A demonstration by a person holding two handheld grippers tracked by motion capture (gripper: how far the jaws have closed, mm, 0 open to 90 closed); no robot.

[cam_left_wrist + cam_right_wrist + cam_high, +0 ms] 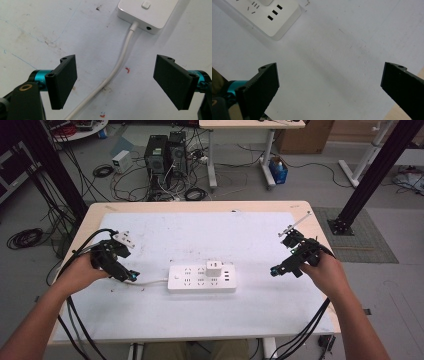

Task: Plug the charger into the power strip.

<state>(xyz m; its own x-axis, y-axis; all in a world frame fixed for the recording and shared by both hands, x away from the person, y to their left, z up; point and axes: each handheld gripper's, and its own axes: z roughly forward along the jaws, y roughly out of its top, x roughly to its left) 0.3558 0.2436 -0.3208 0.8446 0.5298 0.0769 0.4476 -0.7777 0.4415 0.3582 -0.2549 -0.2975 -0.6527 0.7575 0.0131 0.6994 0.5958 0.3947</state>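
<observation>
Nearest the person, two forearms enter from the bottom edge of the high view, each hand holding a set of tongs above a white sheet that covers most of the tabletop. The left tongs sit at the left side of the sheet; in the left gripper view their two black jaws stand wide apart, released, with nothing between them except the sheet and a white cable running beneath the gap. The right tongs sit at the right side; in the right gripper view their jaws are likewise spread wide and hold nothing, with bare sheet below. Between the two, near the middle of the sheet, lies a white power strip, flat, with its long side facing the person; its cable leaves the left end toward the left tongs. A small white plug adapter is seated in the strip's far row of sockets, right of centre. Beyond the tabletop, on the floor, stand two dark computer towers among loose cables, and a second table's legs.
</observation>
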